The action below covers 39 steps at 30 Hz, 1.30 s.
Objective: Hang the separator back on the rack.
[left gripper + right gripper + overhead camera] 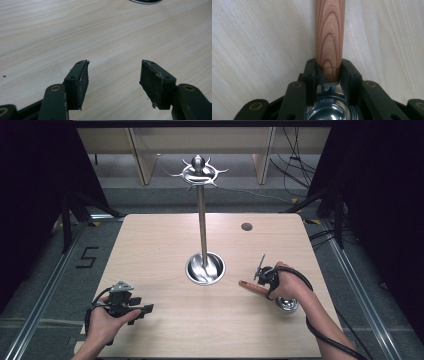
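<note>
A steel scoop with a wooden handle (pixel 251 286) lies on the table at the right. My right gripper (pixel 265 279) is shut on the handle (pixel 330 32) close to where it meets the steel bowl (pixel 332 113), which is stamped SUS 304. In the high view the scoop's bowl (pixel 287 304) shows just below the person's right hand. A tall metal stand (pixel 202 227) with hooks at its top (pixel 199 170) rises from a round dish-shaped base (pixel 205 268) at the table's centre. My left gripper (pixel 145 309) rests low at the front left, open (pixel 113 72), with nothing between its pads.
The wooden table (pixel 150 250) has a small dark round hole (pixel 246 226) at the back right. The stand's base rim (pixel 145 1) shows at the top edge of the left gripper view. Cables (pixel 295 165) lie on the floor behind, and a "5" mark (pixel 87 256) is on the floor at left.
</note>
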Each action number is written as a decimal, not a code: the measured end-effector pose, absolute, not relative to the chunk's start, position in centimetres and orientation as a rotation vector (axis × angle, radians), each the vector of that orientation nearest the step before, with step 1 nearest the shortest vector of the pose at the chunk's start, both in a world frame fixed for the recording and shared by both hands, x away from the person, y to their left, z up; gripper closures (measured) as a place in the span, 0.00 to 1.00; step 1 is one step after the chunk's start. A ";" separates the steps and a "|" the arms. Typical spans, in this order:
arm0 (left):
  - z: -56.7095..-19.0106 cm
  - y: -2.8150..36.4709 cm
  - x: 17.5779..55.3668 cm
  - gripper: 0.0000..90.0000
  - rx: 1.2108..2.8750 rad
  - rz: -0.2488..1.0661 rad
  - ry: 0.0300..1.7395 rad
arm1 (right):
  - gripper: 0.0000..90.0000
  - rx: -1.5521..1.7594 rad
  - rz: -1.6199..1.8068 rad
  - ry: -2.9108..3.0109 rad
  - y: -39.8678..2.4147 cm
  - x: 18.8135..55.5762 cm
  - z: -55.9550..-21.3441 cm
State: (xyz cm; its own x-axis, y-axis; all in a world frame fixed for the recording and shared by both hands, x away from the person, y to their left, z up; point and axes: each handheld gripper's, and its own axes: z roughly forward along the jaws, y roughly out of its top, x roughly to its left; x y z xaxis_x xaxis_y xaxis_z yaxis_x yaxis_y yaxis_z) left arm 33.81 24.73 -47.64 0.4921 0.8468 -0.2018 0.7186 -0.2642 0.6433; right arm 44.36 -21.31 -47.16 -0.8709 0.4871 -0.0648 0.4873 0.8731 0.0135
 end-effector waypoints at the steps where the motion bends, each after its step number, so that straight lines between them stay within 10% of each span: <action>1: -47.6 24.7 33.8 0.43 2.046 0.239 1.284 | 0.77 0.766 0.013 2.968 -21.4 44.2 -47.1; 39: -47.5 24.7 33.7 0.44 2.047 0.259 1.301 | 0.78 0.812 1.003 2.499 -28.8 39.8 -42.0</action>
State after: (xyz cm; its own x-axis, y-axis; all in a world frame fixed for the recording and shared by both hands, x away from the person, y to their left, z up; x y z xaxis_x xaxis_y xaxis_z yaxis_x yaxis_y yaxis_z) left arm 33.74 24.71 -47.53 0.4785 0.8579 -0.1874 0.7207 -0.2618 0.6419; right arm 39.80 -28.79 -42.05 -0.7843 0.6143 -0.0867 0.3838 0.5902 0.7102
